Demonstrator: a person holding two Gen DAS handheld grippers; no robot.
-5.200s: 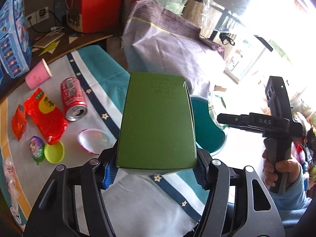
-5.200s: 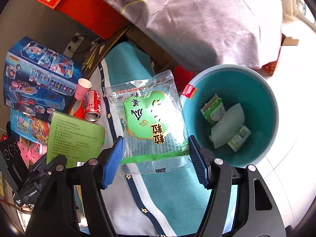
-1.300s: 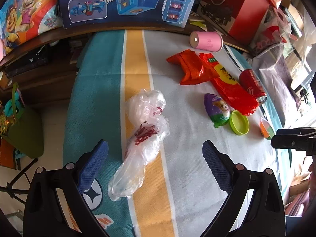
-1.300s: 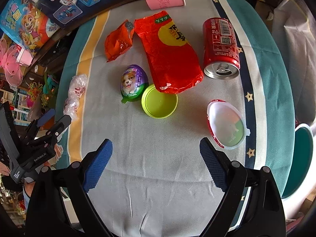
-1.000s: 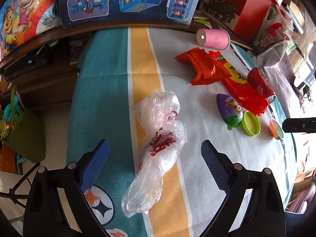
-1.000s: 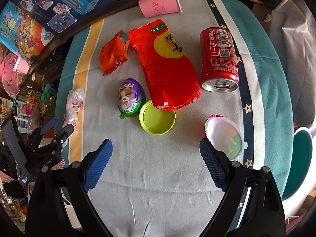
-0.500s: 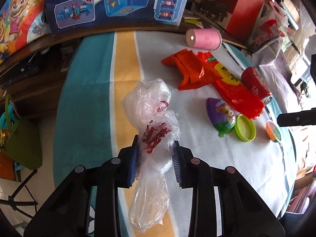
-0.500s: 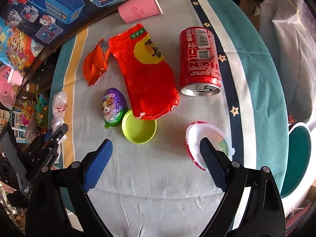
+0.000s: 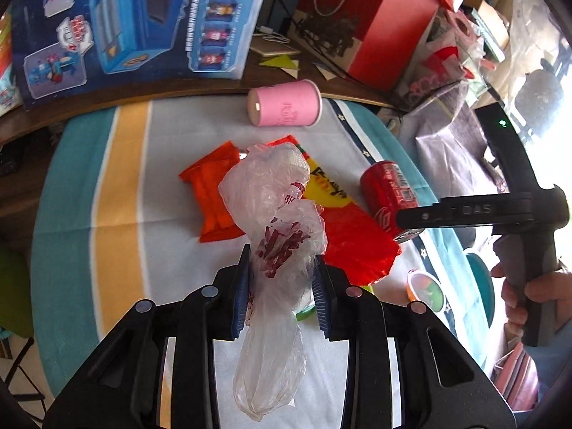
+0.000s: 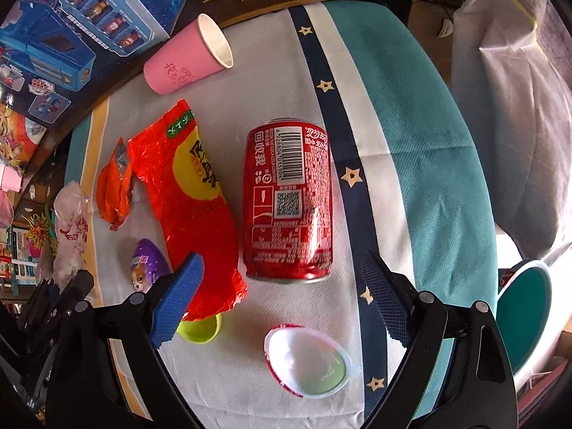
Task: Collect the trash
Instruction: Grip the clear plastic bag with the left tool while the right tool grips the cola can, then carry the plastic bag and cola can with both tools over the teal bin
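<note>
My left gripper [image 9: 280,291] is shut on a crumpled clear plastic bag [image 9: 277,221] with red print, lifted above the table. The bag [image 10: 69,228] also shows at the left edge of the right wrist view. My right gripper [image 10: 282,304] stands open above a red soda can [image 10: 287,200] lying on its side, with nothing between its pads. Beside the can lie a large red snack wrapper [image 10: 189,211], a small orange wrapper [image 10: 114,186], a purple toy egg [image 10: 146,268], a green lid [image 10: 200,329] and a red-rimmed plastic cup [image 10: 309,363]. A pink paper cup [image 10: 186,57] lies at the back.
A striped cloth [image 10: 422,150] covers the table. A teal bin [image 10: 523,314] stands on the floor at the right. Blue toy boxes [image 9: 118,18] and a red box [image 9: 379,25] line the back. A hand [image 9: 532,293] holds the right gripper's handle.
My left gripper closed on the plastic bag and lifted it toward the wrappers. My right gripper moved over the soda can, still open.
</note>
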